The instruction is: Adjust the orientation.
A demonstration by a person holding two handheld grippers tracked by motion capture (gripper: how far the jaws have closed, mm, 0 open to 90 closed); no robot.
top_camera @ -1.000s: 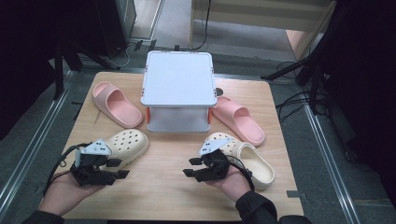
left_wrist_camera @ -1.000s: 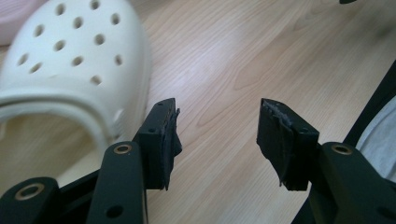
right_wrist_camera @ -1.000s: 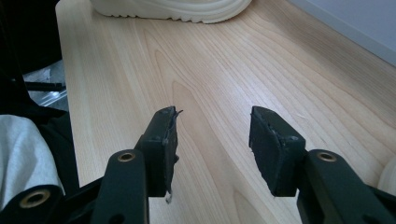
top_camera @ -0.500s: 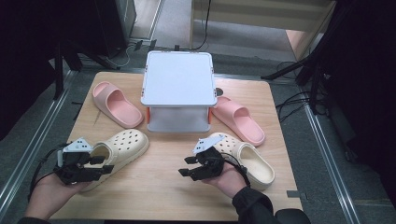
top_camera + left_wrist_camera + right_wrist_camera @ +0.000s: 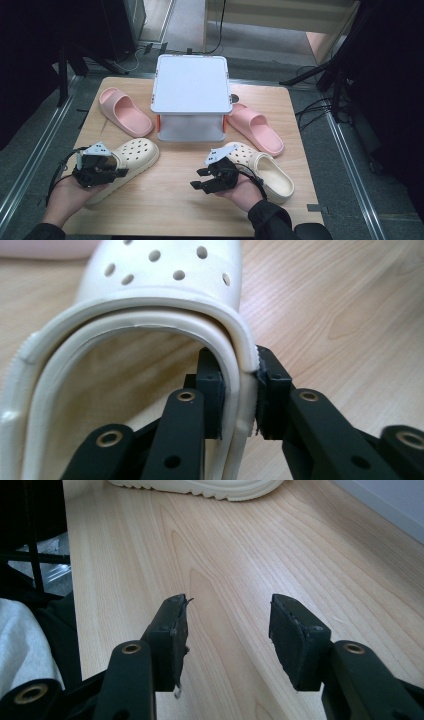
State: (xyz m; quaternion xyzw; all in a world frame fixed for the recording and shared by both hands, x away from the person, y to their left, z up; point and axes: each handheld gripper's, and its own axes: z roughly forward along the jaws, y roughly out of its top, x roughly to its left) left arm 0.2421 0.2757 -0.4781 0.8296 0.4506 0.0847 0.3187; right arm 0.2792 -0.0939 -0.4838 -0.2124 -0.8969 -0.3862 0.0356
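Note:
A cream perforated clog (image 5: pixel 134 154) lies at the front left of the wooden table (image 5: pixel 170 200). My left gripper (image 5: pixel 118 173) is at its heel end. In the left gripper view my left gripper (image 5: pixel 239 392) is shut on the clog's (image 5: pixel 165 270) opening rim, one jaw inside and one outside. A second cream clog (image 5: pixel 267 172) lies at the front right. My right gripper (image 5: pixel 198 178) is beside its toe, pointing left. The right gripper view shows that gripper (image 5: pixel 227 625) open over bare wood, holding nothing.
A white box-like stand (image 5: pixel 190 90) sits at the table's middle back. A pink slide (image 5: pixel 125 112) lies to its left and another pink slide (image 5: pixel 255 127) to its right. Dark floor, cables and stands surround the table.
My left gripper drew back to the left, then came forward again to the left clog's rim. My right gripper shifted slightly left. The shoes have barely moved.

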